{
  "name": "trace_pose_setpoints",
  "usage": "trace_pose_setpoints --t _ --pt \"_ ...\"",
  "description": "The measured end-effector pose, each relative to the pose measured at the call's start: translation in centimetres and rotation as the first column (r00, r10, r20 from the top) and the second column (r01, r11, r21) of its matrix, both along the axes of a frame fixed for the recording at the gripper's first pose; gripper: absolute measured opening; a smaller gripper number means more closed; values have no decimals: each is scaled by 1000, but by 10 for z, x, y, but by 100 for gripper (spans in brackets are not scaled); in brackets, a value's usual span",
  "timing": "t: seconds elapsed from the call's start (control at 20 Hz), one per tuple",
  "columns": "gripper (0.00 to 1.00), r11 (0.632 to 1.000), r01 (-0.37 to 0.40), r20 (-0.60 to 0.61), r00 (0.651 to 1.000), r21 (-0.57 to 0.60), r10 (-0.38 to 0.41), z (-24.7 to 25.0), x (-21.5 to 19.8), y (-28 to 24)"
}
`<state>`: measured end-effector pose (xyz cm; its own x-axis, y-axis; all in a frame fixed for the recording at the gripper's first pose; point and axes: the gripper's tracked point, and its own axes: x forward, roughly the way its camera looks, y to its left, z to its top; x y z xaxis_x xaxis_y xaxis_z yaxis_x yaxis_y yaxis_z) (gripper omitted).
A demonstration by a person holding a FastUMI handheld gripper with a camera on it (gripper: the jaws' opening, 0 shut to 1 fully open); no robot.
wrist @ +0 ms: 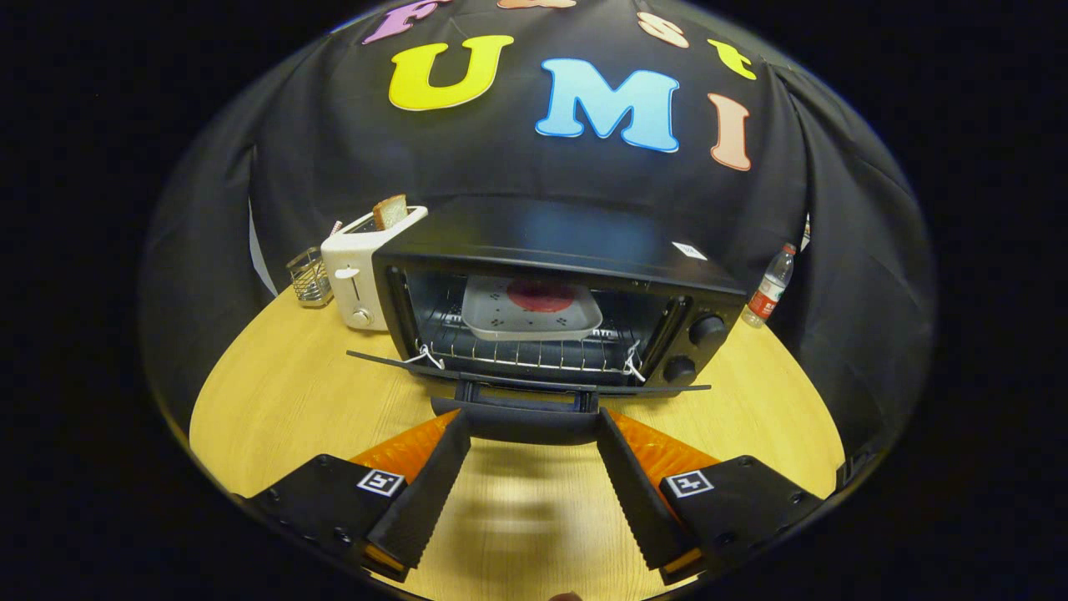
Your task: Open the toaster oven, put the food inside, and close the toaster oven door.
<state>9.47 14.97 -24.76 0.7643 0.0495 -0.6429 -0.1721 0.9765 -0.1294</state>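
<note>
Gripper view: tray [531, 310] inside oven [557, 307] (open).

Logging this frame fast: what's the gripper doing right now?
Gripper: open, holding nothing, fingers either side of the open toaster oven door's handle.

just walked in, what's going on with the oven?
The toaster oven door is folded down flat, and a tray with red food sits on the rack inside. The hand-held gripper is spread open at the door handle, one finger at each end, not clamped. Closing the door is what's left.
</note>
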Motion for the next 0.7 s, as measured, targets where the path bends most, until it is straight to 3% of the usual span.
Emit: trace_pose_setpoints --t 0.35,0.7 --pt "98 998 10 57 998 58 -13 13 19 1" --pt "98 993 -17 209 978 120 -8 70 21 -3"
